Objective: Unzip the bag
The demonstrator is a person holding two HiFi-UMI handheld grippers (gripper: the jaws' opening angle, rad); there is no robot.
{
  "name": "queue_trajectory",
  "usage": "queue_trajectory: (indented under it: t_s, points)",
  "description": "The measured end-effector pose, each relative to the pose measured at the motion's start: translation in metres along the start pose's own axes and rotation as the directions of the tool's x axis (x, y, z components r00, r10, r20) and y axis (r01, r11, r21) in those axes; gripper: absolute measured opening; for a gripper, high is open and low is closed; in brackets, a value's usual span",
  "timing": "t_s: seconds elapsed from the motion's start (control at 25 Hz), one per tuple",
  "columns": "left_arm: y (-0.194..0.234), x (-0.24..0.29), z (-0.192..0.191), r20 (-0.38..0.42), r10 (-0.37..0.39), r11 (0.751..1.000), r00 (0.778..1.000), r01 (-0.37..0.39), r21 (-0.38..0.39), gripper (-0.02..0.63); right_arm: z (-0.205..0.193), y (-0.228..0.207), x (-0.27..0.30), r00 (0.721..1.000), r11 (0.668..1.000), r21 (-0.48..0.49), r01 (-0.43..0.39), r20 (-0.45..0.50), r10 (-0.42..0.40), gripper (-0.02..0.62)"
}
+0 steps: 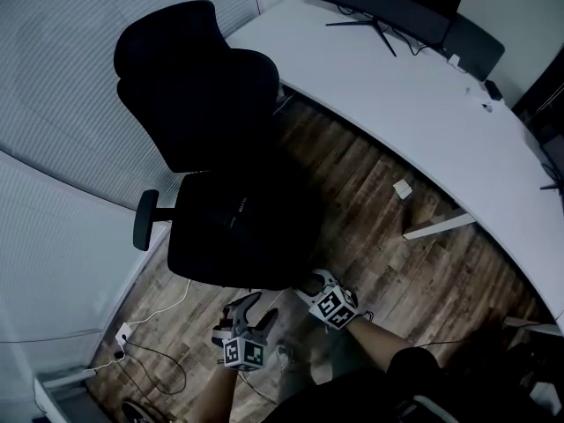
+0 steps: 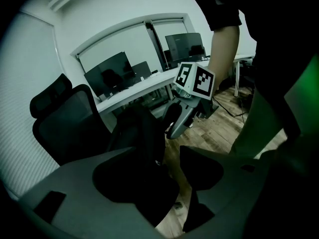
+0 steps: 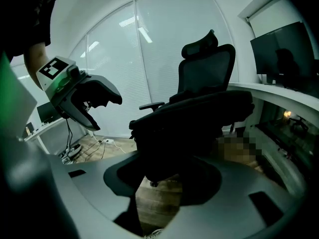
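So the bag (image 1: 240, 223), as far as I can make out, is that black lump lying on the seat of the office chair (image 1: 198, 86). It's black on black, so I honestly can't tell which way it points or how its long side runs, and no zip shows. My guess is soft fabric, light and floppy: pin the cloth beside the zip with one gripper and pinch the puller with the other. The left gripper (image 1: 254, 314) and right gripper (image 1: 313, 285) both hang near the seat's front edge, jaws spread wide, nothing in either.
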State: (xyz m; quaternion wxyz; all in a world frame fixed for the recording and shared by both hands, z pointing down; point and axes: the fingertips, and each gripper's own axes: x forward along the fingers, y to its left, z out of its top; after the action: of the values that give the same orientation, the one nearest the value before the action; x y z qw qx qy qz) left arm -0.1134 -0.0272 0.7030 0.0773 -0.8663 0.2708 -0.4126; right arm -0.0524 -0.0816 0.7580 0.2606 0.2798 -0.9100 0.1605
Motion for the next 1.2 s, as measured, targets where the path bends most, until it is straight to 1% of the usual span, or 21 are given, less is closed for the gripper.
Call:
queue_trajectory:
  t_s: [0.12,0.24,0.28,0.32,0.36,0.48,0.64,0.84,1.0,1.12,1.2]
  points:
    - [0.002,0.010,-0.007,-0.033,-0.007,1.000,0.999,0.008,0.029,0.265,0.001,-0.004,0.008,1.000,0.999,-0.030,-0.018,0.005,0.018,0.172]
    - [0.002,0.019,-0.008,-0.045,-0.013,0.999,0.999,0.015,0.036,0.265,0.001,-0.004,0.010,0.999,0.998,-0.054,-0.039,0.009,0.040,0.166]
    - [0.002,0.022,-0.007,-0.047,-0.017,0.999,0.999,0.018,0.036,0.265,0.001,-0.004,0.010,0.999,0.997,-0.058,-0.044,0.009,0.044,0.148]
    - [0.003,0.025,-0.007,-0.049,-0.020,0.999,0.999,0.022,0.036,0.265,0.001,-0.004,0.009,0.999,0.997,-0.061,-0.049,0.011,0.050,0.094]
    - [0.003,0.028,-0.007,-0.052,-0.022,0.999,0.998,0.024,0.036,0.265,0.001,-0.003,0.007,0.998,0.997,-0.062,-0.055,0.013,0.056,0.071]
    - [0.005,0.036,-0.006,-0.063,-0.026,0.999,0.998,0.029,0.045,0.265,0.001,-0.002,0.000,0.997,0.996,-0.058,-0.072,0.015,0.073,0.067]
    - [0.006,0.046,-0.005,-0.069,-0.029,0.997,0.997,0.033,0.065,0.265,0.002,0.000,-0.013,0.994,0.994,-0.028,-0.101,0.026,0.102,0.061]
    - [0.006,0.056,0.001,-0.084,-0.024,0.996,0.996,0.031,0.084,0.265,0.003,0.004,-0.030,0.989,0.990,0.048,-0.136,0.062,0.132,0.060]
    - [0.003,0.061,0.005,-0.100,-0.031,0.994,0.995,0.041,0.098,0.265,0.010,0.005,-0.040,0.983,0.982,0.103,-0.159,0.105,0.149,0.058]
    - [0.003,0.065,0.000,-0.119,-0.020,0.992,0.993,0.035,0.122,0.265,0.017,0.004,-0.044,0.979,0.975,0.137,-0.176,0.129,0.159,0.058]
    - [0.006,0.066,0.001,-0.129,-0.006,0.992,0.992,0.022,0.121,0.264,0.020,0.004,-0.046,0.976,0.970,0.154,-0.190,0.138,0.169,0.057]
